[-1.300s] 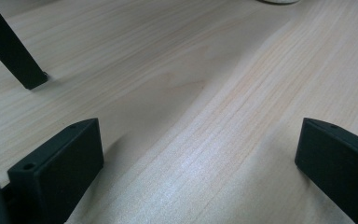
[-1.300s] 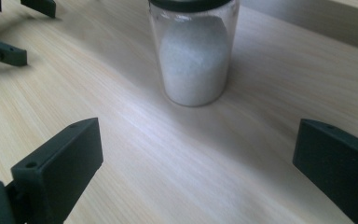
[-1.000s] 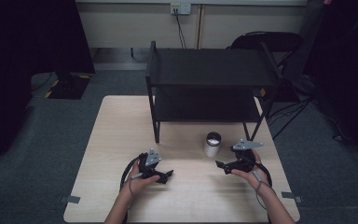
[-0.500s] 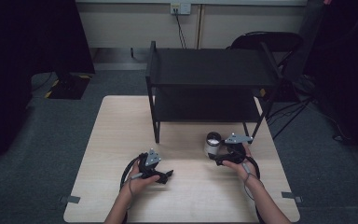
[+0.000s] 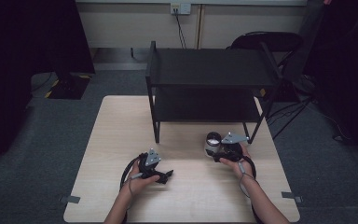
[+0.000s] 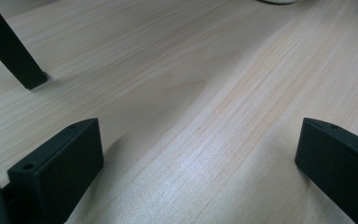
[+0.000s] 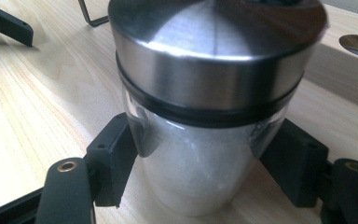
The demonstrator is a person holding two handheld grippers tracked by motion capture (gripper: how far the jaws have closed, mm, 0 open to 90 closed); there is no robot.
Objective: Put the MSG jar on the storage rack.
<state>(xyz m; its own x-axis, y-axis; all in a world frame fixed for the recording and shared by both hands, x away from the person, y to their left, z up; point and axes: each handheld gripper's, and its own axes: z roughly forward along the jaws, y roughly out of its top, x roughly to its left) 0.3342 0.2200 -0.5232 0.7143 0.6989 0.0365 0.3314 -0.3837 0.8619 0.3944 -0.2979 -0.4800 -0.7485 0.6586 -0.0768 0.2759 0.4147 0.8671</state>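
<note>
Pale wood counter (image 5: 121,140) carried a black 2-tier rack (image 5: 209,88). Near its right front leg, our right tool (image 7: 200,163) clasped a steel-lidded glass jar (image 7: 205,116) holding white granules. Our left tool (image 6: 196,158) rested agape, holding nothing.

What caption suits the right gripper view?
Right gripper jaws flank a steel-lidded glass jar of white granules standing on the wooden table.

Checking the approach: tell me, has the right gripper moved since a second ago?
Yes. The right gripper went forward and leftward toward the black shelf's front leg, reaching the jar.
</note>
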